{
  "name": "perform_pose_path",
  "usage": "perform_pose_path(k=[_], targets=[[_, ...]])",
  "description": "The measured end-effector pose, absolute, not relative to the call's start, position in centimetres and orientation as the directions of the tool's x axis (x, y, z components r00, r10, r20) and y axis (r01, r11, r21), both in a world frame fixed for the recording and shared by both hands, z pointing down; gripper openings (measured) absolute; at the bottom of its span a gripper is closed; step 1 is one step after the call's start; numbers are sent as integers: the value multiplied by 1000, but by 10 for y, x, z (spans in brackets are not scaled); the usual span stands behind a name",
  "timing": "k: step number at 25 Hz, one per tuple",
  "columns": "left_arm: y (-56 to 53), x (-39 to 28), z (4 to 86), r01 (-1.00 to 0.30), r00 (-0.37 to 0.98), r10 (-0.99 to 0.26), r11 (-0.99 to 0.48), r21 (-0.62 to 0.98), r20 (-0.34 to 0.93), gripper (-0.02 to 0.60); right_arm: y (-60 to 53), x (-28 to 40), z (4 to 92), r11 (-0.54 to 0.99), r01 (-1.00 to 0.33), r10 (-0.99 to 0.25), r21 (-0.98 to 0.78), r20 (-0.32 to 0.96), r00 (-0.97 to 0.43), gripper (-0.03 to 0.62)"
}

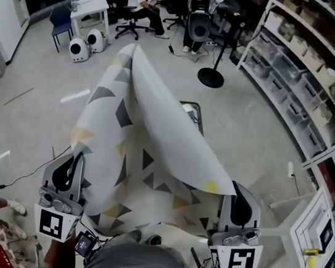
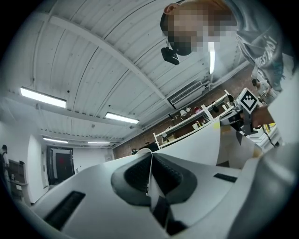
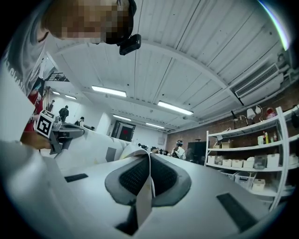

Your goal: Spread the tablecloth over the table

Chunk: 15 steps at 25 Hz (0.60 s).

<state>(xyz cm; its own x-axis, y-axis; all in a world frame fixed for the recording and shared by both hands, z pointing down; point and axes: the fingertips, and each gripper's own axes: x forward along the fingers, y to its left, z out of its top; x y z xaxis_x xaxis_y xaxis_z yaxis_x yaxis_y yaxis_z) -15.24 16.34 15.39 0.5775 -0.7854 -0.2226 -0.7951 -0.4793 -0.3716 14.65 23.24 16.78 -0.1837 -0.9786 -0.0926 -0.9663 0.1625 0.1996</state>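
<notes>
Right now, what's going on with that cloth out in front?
A person holds the tablecloth up in front. The left claw and the right claw are each shut on an edge of it, one at each side. The far part of the triangle-patterned cloth curls over, showing its white underside. It is not yet spread flat.
</notes>
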Motion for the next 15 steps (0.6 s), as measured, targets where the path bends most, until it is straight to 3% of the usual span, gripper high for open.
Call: perform_pose_path(k=[15], targets=[[64, -208, 179, -772, 620, -762, -549, -322, -188, -2, 155, 116, 165, 51, -971, -995, 232, -77, -70, 12]])
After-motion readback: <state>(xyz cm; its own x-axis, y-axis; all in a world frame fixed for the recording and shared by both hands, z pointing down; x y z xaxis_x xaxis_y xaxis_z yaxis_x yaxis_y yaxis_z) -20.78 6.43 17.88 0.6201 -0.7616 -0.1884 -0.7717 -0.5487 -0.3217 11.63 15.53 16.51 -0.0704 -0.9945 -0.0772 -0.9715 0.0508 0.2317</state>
